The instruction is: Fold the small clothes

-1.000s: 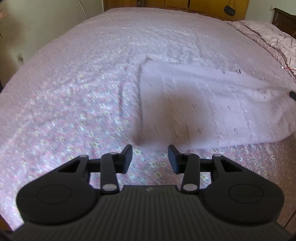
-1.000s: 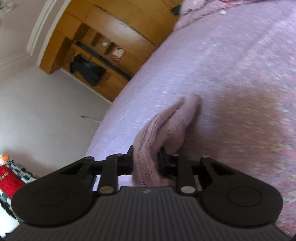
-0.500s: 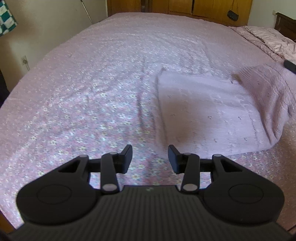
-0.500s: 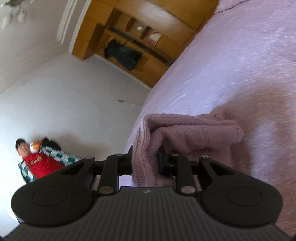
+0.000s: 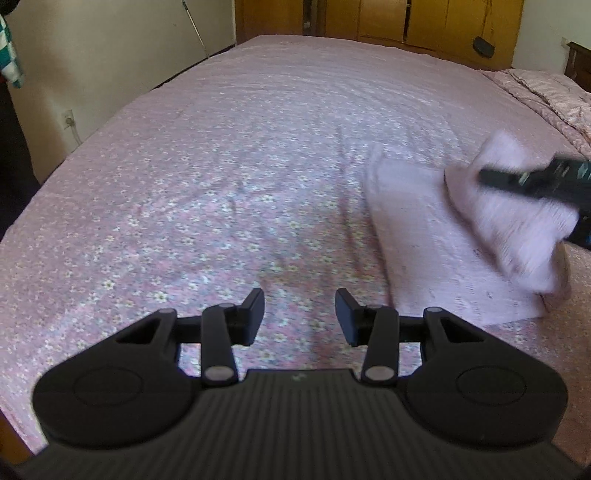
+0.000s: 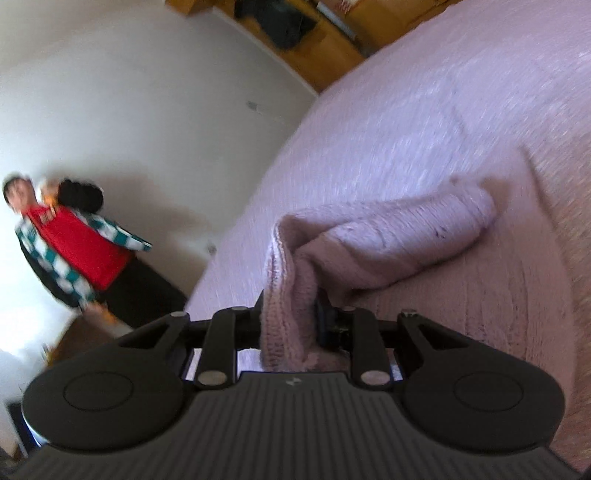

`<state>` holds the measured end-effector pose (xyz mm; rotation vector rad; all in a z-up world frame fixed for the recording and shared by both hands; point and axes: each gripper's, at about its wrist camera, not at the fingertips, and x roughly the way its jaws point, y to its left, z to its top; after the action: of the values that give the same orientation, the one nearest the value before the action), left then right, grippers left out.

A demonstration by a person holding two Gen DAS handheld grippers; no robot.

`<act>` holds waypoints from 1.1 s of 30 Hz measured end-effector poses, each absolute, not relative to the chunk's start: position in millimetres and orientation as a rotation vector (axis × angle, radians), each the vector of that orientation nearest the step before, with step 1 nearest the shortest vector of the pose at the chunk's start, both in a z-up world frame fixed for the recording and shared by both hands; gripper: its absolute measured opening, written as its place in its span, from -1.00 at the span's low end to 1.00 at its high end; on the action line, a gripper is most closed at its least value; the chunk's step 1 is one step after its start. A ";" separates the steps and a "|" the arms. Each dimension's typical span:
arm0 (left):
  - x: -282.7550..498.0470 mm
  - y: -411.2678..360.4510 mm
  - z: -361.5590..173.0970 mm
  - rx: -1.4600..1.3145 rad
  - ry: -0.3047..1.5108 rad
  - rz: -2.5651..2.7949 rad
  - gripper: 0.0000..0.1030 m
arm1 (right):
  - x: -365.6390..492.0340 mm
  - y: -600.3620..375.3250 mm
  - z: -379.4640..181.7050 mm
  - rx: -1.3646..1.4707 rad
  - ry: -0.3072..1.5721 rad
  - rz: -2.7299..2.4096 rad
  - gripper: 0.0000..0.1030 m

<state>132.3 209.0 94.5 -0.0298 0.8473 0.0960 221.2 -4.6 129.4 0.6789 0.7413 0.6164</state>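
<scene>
The right claw [image 6: 290, 317] is clamped on an edge of the pink knitted garment [image 5: 447, 236], lifting it over the part lying flat on the bed [image 5: 221, 166]. To fold well, the lifted edge probably needs to land square on the opposite edge before release, keeping the lower layer smooth. The left claw [image 5: 300, 317] hovers above the bedspread, jaws apart, holding nothing.

Probably a home bedroom: floral-covered bed [image 5: 258, 155], wooden wardrobe [image 5: 406, 18].
</scene>
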 end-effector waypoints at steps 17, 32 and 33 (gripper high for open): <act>157.9 180.2 112.0 -0.033 0.727 -0.083 0.34 | 143.5 -18.2 110.7 0.614 0.699 0.616 0.34; 214.6 77.6 87.7 0.199 0.714 -0.229 0.34 | 128.8 -119.1 87.5 0.691 0.611 0.251 0.42; 221.1 73.2 83.1 0.202 0.719 -0.233 0.34 | 130.5 -121.5 87.0 0.697 0.615 0.239 0.43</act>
<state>221.1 73.2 83.1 0.2015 0.7192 -0.2327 130.5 -121.5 87.0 0.6968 0.6147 0.2386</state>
